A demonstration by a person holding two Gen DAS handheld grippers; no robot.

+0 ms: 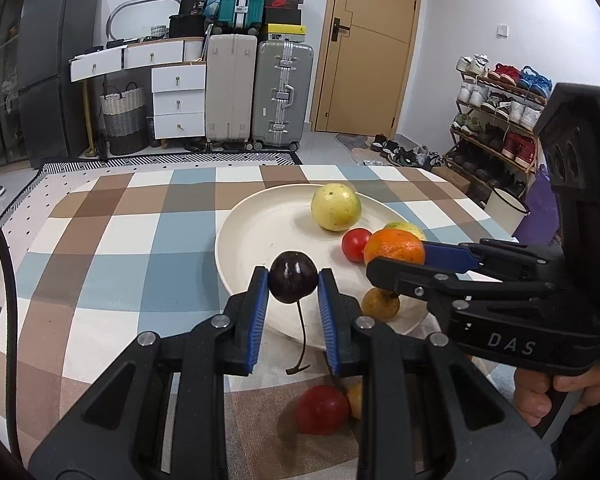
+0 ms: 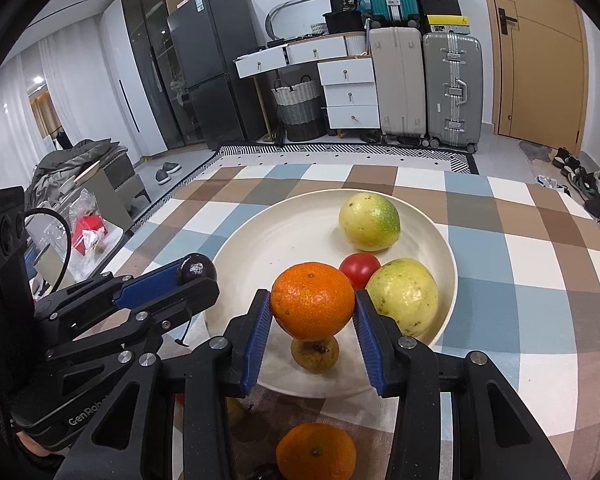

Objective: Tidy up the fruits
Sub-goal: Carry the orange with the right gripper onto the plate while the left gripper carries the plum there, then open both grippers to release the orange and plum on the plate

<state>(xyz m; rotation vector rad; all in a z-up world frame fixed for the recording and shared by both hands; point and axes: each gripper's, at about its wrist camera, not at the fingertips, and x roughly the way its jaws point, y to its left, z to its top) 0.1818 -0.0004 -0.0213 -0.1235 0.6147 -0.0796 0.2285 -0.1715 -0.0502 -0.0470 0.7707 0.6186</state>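
My left gripper (image 1: pixel 293 282) is shut on a dark cherry (image 1: pixel 293 282) with its stem hanging down, above the near rim of the cream plate (image 1: pixel 260 232). My right gripper (image 2: pixel 311 307) is shut on an orange (image 2: pixel 312 300), held above the plate (image 2: pixel 284 236). On the plate lie a yellow-green fruit (image 2: pixel 369 222), a second one (image 2: pixel 404 296), a red tomato (image 2: pixel 359 269) and a small brown fruit (image 2: pixel 315 354). On the cloth in front of the plate lie a red tomato (image 1: pixel 322 409), a small yellow fruit (image 1: pixel 355 400) and a second orange (image 2: pixel 315 452).
The table has a checked cloth (image 1: pixel 112 248). Beyond it stand suitcases (image 1: pixel 260 96), white drawers (image 1: pixel 178 100), a dark fridge (image 1: pixel 52 68) and a shoe rack (image 1: pixel 496 120). Clutter sits left of the table in the right wrist view (image 2: pixel 84 220).
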